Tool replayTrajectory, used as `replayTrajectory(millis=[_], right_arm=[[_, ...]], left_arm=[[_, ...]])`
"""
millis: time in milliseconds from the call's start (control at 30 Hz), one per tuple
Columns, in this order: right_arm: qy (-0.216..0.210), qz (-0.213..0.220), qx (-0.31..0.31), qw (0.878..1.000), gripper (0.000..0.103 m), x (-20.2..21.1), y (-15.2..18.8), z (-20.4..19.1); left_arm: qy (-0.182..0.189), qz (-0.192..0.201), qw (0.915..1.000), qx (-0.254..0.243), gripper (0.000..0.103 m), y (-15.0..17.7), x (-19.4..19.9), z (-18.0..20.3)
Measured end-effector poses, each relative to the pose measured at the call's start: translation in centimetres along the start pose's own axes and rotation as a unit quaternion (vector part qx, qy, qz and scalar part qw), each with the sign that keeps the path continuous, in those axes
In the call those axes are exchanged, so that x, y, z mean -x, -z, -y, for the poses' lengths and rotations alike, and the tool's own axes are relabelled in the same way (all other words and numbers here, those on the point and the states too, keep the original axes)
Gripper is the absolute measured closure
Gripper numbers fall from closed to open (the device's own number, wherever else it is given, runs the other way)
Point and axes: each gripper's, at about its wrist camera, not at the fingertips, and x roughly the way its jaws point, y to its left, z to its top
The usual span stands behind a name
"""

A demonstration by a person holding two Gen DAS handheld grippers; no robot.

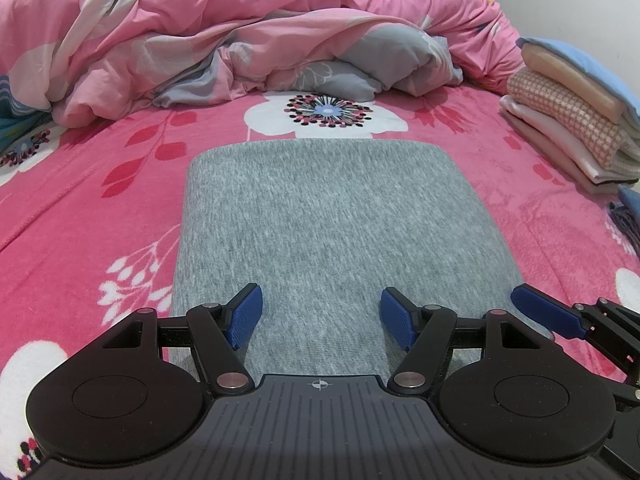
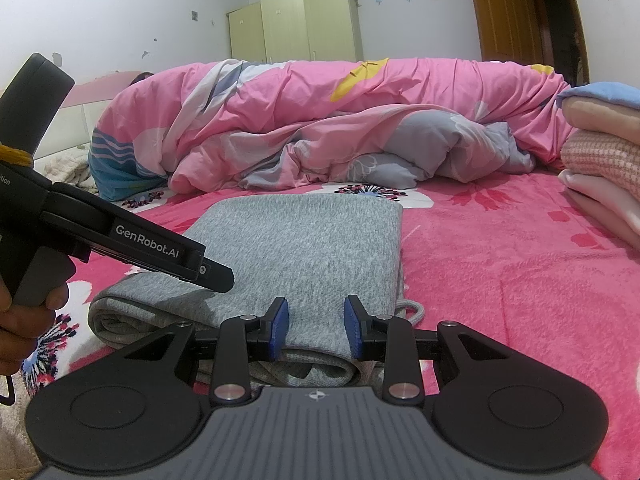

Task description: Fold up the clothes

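Note:
A grey garment (image 1: 320, 216) lies folded into a long rectangle on the pink floral bed sheet (image 1: 100, 208). My left gripper (image 1: 322, 316) hovers open over its near end, blue pads wide apart with only flat cloth under them. In the right wrist view the same grey garment (image 2: 304, 248) runs away from me, its thick folded end nearest. My right gripper (image 2: 317, 328) sits low over that end near the right edge, pads a short way apart and no cloth bunched between them. One right finger (image 1: 548, 312) shows beside the garment. A hand holds the left gripper (image 2: 218, 278) above the garment's left side.
A crumpled pink and grey quilt (image 1: 248, 40) is heaped across the far side of the bed. A stack of folded clothes (image 1: 572, 120) stands at the right. A grey cord loop (image 2: 416, 312) pokes out by the garment's right edge. A wardrobe (image 2: 296, 28) and a wooden door (image 2: 516, 12) stand behind.

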Motion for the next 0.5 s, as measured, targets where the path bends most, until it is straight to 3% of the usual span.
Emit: replayTrajectory(millis=[500], right_arm=[[0.000, 0.001, -0.001, 1.000, 0.071, -0.04, 0.01, 0.02]], left_arm=[[-0.002, 0.000, 1.0000, -0.002, 0.035, -0.01, -0.04, -0.04]])
